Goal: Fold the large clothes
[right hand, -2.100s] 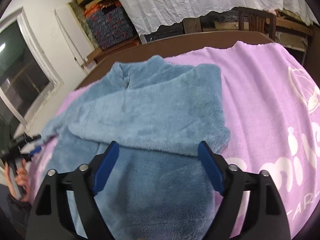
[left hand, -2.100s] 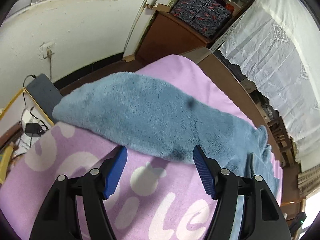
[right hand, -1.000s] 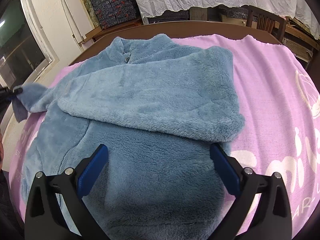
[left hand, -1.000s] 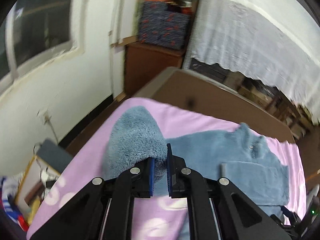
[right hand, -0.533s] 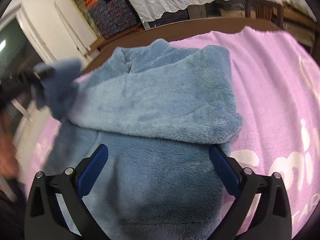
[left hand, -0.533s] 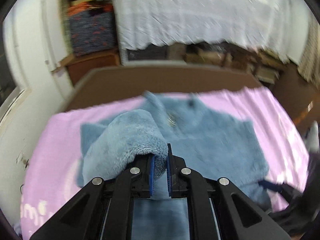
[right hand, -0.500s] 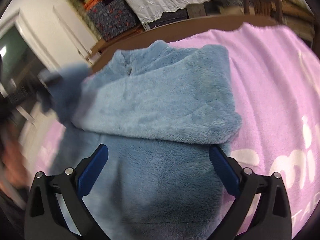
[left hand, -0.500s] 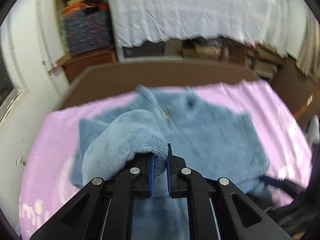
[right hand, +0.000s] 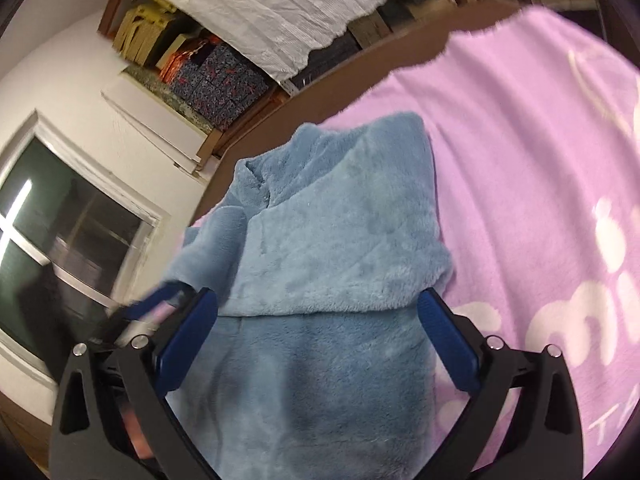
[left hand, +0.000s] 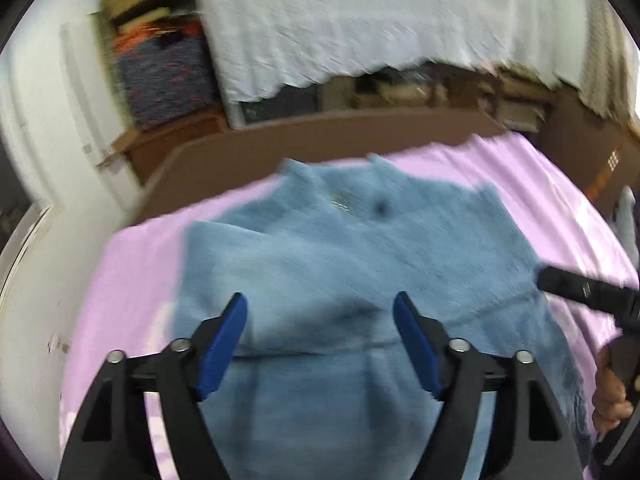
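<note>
- Now the left gripper [left hand: 320, 336] has just been opening its fingers wide, nothing between them.
- Right gripper [right hand: 318, 338]: fingers wide, empty.
- Fleece [left hand: 360, 248] (sleeves folded in) lies on the pink blanket [right hand: 520, 140].

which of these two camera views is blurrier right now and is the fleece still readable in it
Left wrist view: motion-smeared throughout, the blue fleece soft but recognisable on the purple blanket. Right wrist view: the fleece pile is crisp; blur only at the left edge.

White walls [right hand: 72, 92], dark window [right hand: 60, 248] at left, white lace cloth [left hand: 360, 20] over shelves, patterned boxes [right hand: 220, 76], brown worktop [left hand: 280, 148] edge.
</note>
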A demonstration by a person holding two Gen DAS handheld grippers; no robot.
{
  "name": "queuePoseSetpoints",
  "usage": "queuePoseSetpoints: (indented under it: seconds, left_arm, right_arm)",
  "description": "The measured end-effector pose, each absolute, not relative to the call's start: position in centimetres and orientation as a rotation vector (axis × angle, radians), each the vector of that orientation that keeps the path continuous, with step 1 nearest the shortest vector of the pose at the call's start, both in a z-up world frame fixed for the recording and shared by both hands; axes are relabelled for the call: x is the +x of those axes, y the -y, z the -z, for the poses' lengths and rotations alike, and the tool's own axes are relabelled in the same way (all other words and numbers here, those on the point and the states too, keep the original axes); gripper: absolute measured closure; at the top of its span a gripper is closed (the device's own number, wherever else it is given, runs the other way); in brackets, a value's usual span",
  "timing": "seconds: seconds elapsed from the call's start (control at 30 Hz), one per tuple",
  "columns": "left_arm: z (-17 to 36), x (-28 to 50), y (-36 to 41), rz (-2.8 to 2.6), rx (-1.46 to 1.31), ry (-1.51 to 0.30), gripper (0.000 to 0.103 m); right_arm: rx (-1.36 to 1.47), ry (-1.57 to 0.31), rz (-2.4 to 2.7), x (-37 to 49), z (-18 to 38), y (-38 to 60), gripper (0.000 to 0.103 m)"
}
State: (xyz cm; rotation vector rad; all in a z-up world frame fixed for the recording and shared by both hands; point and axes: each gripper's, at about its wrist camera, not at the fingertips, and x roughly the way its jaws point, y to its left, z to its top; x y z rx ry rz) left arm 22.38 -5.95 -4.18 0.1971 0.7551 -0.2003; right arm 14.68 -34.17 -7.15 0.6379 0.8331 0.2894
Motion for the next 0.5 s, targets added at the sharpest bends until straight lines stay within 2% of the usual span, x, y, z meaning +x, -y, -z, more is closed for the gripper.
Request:
queuePoseSetpoints:
  seconds: [0.17, 0.3, 0.5]
  left_arm:
    - [2.9, 25.8, -2.0, 0.072, -0.004, -0.761, 0.024]
    - [4.7, 28.7, -5.2, -0.035, -0.011, -0.819, 0.025]
    - [10.1, 31.5, -5.8, -0.065, 0.041, -0.972, 0.025]
  right_arm:
    - [0.493, -0.774, -0.273, 14.0, 6.2, 32.5, 0.016]
    - [0.372, -0.734, -0.29, 13.5, 5.5, 30.5, 0.027]
    - [0.14, -0.612, -0.351, 11.6, 3.2, 25.2, 0.029]
